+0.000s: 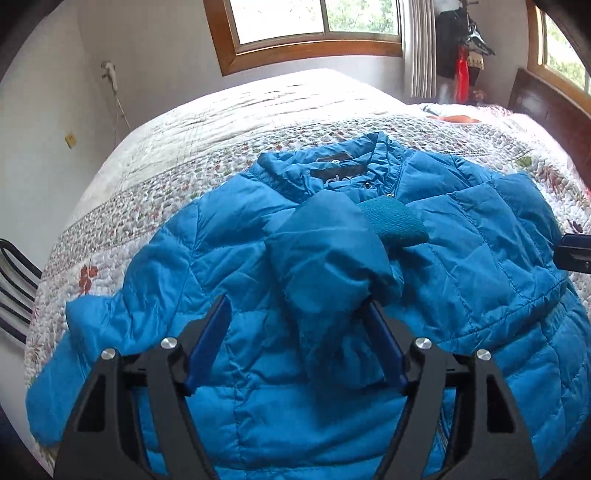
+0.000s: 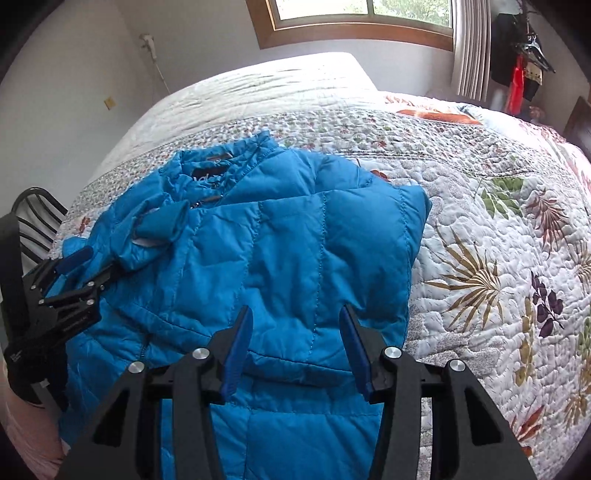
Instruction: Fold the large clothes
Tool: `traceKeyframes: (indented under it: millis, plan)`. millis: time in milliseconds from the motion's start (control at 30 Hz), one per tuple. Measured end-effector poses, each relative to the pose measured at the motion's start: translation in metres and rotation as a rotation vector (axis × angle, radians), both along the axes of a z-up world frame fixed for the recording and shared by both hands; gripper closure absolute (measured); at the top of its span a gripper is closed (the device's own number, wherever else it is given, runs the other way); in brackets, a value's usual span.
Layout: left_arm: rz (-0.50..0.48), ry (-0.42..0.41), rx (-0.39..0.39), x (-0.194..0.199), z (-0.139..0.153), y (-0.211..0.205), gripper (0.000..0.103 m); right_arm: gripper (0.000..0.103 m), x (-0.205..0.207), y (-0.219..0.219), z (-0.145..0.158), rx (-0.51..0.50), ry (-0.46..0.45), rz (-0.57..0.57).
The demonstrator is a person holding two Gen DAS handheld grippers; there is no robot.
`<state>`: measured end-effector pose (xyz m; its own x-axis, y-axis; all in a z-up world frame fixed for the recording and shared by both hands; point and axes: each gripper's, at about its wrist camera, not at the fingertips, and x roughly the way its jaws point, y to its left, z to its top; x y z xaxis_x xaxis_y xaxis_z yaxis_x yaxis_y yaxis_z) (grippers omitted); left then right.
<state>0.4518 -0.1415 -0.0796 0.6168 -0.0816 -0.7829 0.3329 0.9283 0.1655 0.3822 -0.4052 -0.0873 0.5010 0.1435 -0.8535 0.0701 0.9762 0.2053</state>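
Left wrist view. The bright blue quilted puffer jacket (image 1: 480, 236) lies spread on the bed (image 1: 207, 122), which is covered by a white quilted bedspread with a floral print. The collar of the jacket, with a dark label inside, points toward the far wall. One padded sleeve (image 1: 325, 251) is folded across the chest — its darker teal knitted cuff (image 1: 397, 221) rests just below the collar. The left tongs (image 1: 299, 317) stand wide apart above the jacket; the lower part of the folded sleeve lies between the two blue pads, and the pads do not press on it. At the right edge a dark part of the other tool (image 1: 574, 253) enters the picture. A black metal chair back (image 1: 14, 280) stands beside the bed at the left, and a wood-framed window (image 1: 314, 33) sits in the far wall.

Right wrist view. The same jacket lies near the left side of the bed, its right half flat and smooth. The right tongs (image 2: 295, 317) hover over the lower right part of the jacket, pads set moderately apart with nothing gripped between them. The left tongs (image 2: 88, 266) appear at the left edge, open, next to the folded sleeve (image 2: 159, 229). Dark and red clothes (image 2: 517, 74) hang in the far right corner beside a pale curtain (image 2: 471, 48).
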Motion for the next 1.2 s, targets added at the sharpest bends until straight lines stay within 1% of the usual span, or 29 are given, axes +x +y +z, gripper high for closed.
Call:
traceKeyframes:
  millis: [67, 167, 200, 233, 267, 300, 333, 367, 400, 500, 533, 600, 633, 700, 767, 800, 833, 900, 933, 1000, 1033, 1100, 1200]
  plan:
    - [-0.01, -0.007, 0.049, 0.007, -0.001, -0.014, 0.03, 0.053, 0.004, -0.002, -0.005, 0.017, 0.02, -0.003]
    - [-0.052, -0.045, 0.145, 0.013, -0.006, -0.037, 0.029, 0.053, 0.008, -0.004, -0.014, 0.032, 0.044, -0.002]
    - [-0.066, -0.05, 0.168, 0.014, -0.008, -0.043, 0.031, 0.053, 0.008, -0.004, -0.017, 0.035, 0.05, -0.003]
    - [-0.074, -0.044, 0.165, 0.016, -0.01, -0.046, 0.038, 0.053, 0.009, -0.004, -0.019, 0.039, 0.057, -0.001]
    - [-0.075, -0.017, 0.137, 0.019, -0.011, -0.045, 0.058, 0.053, 0.009, -0.005, -0.021, 0.04, 0.061, 0.001]
    - [-0.068, 0.026, 0.084, 0.023, -0.011, -0.04, 0.077, 0.054, 0.01, -0.005, -0.024, 0.042, 0.066, 0.001]
    - [-0.043, 0.055, 0.021, 0.026, -0.009, -0.032, 0.08, 0.054, 0.01, -0.006, -0.026, 0.048, 0.07, -0.001]
    - [-0.02, 0.062, -0.039, 0.028, -0.006, -0.022, 0.088, 0.054, 0.01, -0.007, -0.027, 0.056, 0.073, -0.001]
    - [-0.001, 0.057, -0.088, 0.027, -0.001, -0.011, 0.092, 0.054, 0.011, -0.008, -0.028, 0.063, 0.073, 0.0]
    - [0.055, 0.036, -0.22, 0.021, 0.016, 0.027, 0.096, 0.054, 0.01, -0.01, -0.029, 0.078, 0.075, -0.001]
    - [0.071, 0.028, -0.249, 0.018, 0.02, 0.04, 0.097, 0.054, 0.01, -0.01, -0.029, 0.081, 0.076, -0.001]
    - [0.102, 0.023, -0.28, 0.013, 0.025, 0.066, 0.096, 0.054, 0.011, -0.01, -0.029, 0.079, 0.077, 0.0]
    - [0.116, 0.033, -0.288, 0.011, 0.024, 0.078, 0.093, 0.054, 0.011, -0.01, -0.029, 0.077, 0.077, 0.0]
    - [0.149, 0.057, -0.288, 0.007, 0.02, 0.101, 0.089, 0.054, 0.011, -0.009, -0.029, 0.075, 0.078, 0.0]
    - [0.199, 0.047, -0.268, 0.0, 0.019, 0.12, 0.085, 0.054, 0.01, -0.009, -0.027, 0.076, 0.075, -0.003]
    - [0.213, 0.038, -0.268, -0.004, 0.02, 0.127, 0.082, 0.054, 0.009, -0.008, -0.024, 0.074, 0.069, -0.003]
    - [0.22, 0.028, -0.272, -0.007, 0.024, 0.132, 0.082, 0.054, 0.007, -0.007, -0.02, 0.076, 0.059, 0.003]
    - [0.215, 0.007, -0.272, -0.011, 0.031, 0.132, 0.082, 0.054, 0.004, -0.002, -0.012, 0.084, 0.036, 0.022]
    - [0.198, 0.002, -0.269, -0.011, 0.033, 0.127, 0.08, 0.054, 0.002, 0.002, -0.009, 0.087, 0.027, 0.034]
    - [0.159, -0.005, -0.254, -0.01, 0.035, 0.113, 0.068, 0.054, 0.001, 0.01, -0.006, 0.09, 0.02, 0.056]
    - [0.141, -0.007, -0.243, -0.008, 0.034, 0.104, 0.067, 0.054, 0.0, 0.013, -0.006, 0.091, 0.021, 0.065]
    - [0.119, 0.01, -0.224, -0.001, 0.026, 0.088, 0.067, 0.054, 0.003, 0.017, -0.01, 0.081, 0.031, 0.075]
    - [0.123, 0.063, -0.176, 0.013, 0.001, 0.074, 0.067, 0.054, 0.01, 0.015, -0.026, 0.086, 0.08, 0.058]
